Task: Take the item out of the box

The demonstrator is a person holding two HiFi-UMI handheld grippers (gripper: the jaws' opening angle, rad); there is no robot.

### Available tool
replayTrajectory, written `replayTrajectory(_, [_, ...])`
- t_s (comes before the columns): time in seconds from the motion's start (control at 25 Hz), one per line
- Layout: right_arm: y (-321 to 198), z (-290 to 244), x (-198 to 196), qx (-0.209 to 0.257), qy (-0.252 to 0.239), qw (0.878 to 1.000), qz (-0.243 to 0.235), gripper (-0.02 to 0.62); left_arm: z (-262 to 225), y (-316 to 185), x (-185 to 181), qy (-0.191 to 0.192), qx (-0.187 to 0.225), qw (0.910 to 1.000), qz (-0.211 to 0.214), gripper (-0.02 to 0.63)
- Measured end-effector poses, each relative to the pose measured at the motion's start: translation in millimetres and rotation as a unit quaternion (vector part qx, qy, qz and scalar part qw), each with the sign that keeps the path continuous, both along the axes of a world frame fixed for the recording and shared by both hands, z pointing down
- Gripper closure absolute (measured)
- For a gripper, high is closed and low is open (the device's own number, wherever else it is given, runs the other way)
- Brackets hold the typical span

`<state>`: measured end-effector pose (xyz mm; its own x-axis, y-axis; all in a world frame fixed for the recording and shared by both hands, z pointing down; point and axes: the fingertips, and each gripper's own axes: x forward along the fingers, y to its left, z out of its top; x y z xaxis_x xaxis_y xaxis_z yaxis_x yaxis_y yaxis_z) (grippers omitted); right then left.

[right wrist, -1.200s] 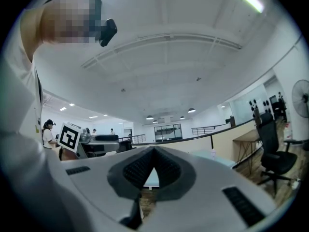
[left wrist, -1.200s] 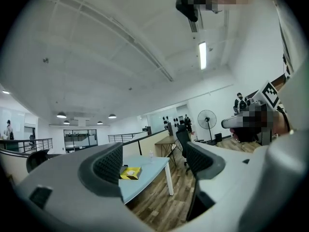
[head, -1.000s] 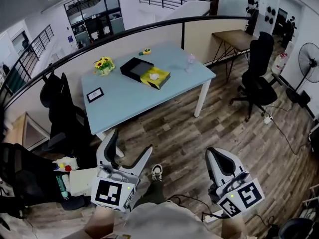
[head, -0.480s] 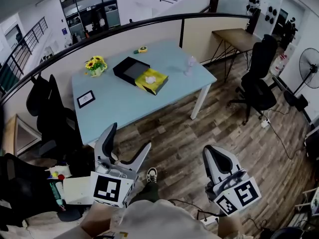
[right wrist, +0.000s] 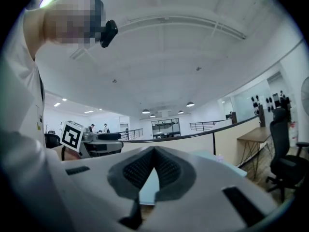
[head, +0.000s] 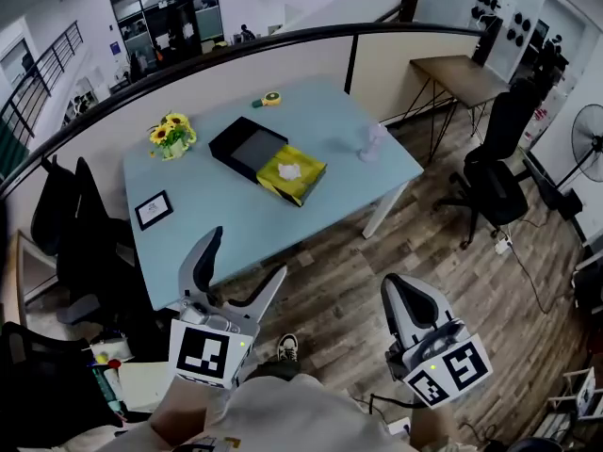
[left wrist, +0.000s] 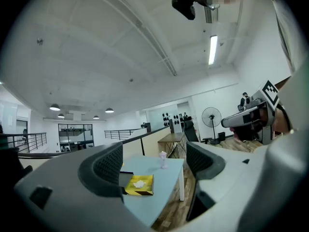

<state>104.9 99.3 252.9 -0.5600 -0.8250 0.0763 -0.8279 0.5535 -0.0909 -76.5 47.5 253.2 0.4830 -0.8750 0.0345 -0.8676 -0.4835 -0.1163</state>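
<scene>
Pale blue table, yellow box, white item, black tray, yellow sunflowers, brown wood-grain floor, black chair, white left gripper and right gripper with black-and-white square markers.

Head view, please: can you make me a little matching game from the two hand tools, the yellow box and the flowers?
1 left gripper
2 right gripper
3 yellow box
4 sunflowers

A fingers together
B near the table's far left corner
C fingers apart
D open, white item inside

Pairs: 1-C, 2-A, 3-D, 4-B
</scene>
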Motion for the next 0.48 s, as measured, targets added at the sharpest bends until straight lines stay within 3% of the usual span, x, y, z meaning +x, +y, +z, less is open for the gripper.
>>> replayTrajectory(0.24, [-79.4, 4.0, -28.3, 0.004, 0.015, 1.000, 0.000, 0.592, 10.6, -70.4, -23.4, -0.009, -0.004, 0.9999, 0.006, 0.211])
replayTrajectory(0.48, [-123.7, 17.3, -39.2, -0.012, 0.016, 1.000, 0.005, 0.592, 19.7, -110.7, -33.1, -0.004, -0.014, 0.9998, 0.010, 0.210])
